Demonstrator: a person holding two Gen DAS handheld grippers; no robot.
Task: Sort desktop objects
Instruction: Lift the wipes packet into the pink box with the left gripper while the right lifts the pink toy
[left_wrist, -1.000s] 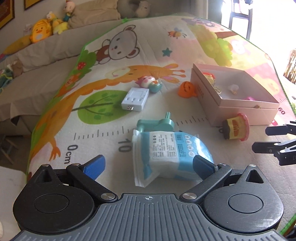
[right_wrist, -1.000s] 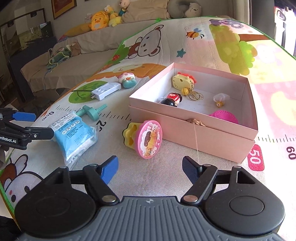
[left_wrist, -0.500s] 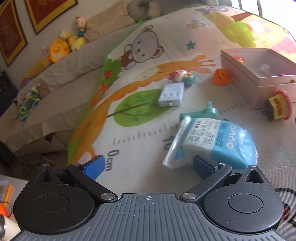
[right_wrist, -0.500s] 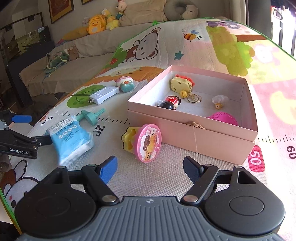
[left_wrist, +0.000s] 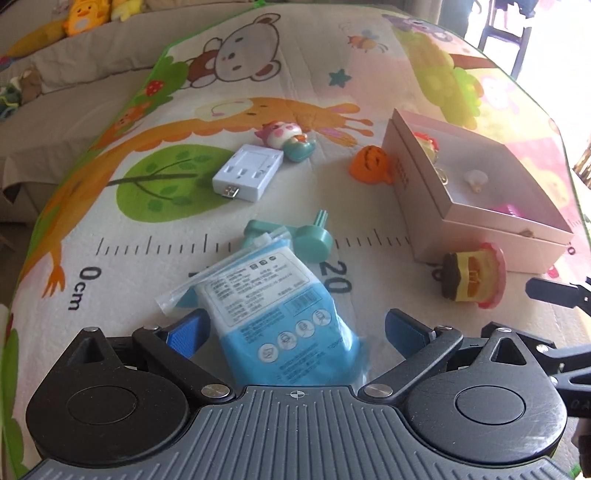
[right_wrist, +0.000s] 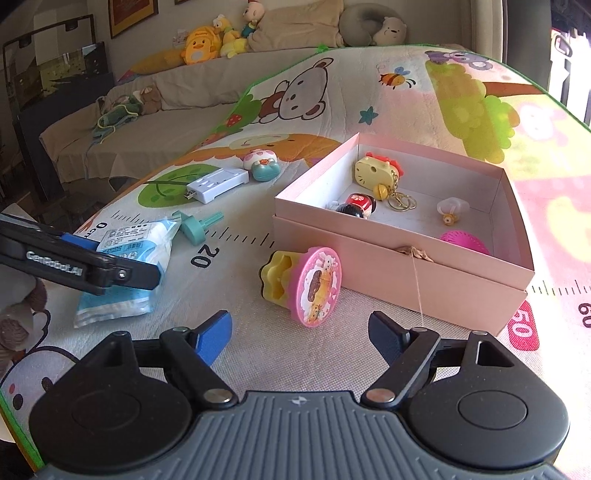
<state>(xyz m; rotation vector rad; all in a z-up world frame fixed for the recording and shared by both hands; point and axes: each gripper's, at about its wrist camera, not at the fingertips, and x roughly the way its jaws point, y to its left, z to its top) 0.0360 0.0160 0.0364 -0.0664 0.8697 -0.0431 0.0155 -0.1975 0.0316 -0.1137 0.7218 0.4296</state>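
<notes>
The crinkly blue-and-white tissue pack (left_wrist: 284, 314), soft plastic with printed label text, lies tilted on the cartoon play mat (left_wrist: 110, 236), right between the spread blue pads of the left gripper (left_wrist: 295, 328), jaws wide and not clamping it. Its far end overlaps a teal plastic peg toy (left_wrist: 306, 240). Further out sits a flat white USB hub (left_wrist: 247, 173) and a small round figurine (left_wrist: 288, 138). To the right, a pink cardboard box (right_wrist: 399, 266) holds trinkets; a round pink-faced stamp toy (right_wrist: 306, 286) lies on its side just in front. The right gripper (right_wrist: 301, 332) hangs released near that toy, touching nothing.
</notes>
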